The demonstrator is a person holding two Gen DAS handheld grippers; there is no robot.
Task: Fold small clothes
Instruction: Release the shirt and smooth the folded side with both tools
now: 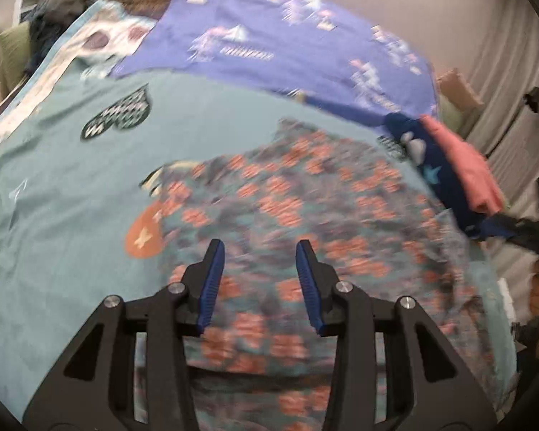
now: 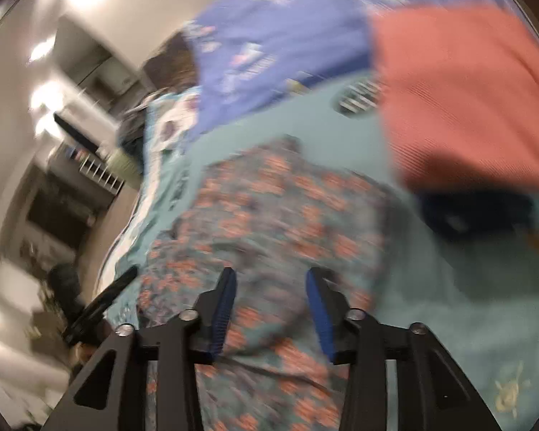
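The left tongs [image 1: 260, 251] hang wide apart with nothing between them, above the floral garment [image 1: 305, 222]; that small garment lies spread on the teal bedspread [image 1: 72, 186] of a bed; farther right sits a pile with a navy piece [image 1: 445, 179] and a pink piece [image 1: 474, 168]; the right tongs [image 2: 271, 280] gape equally wide, empty, over the same floral cloth.
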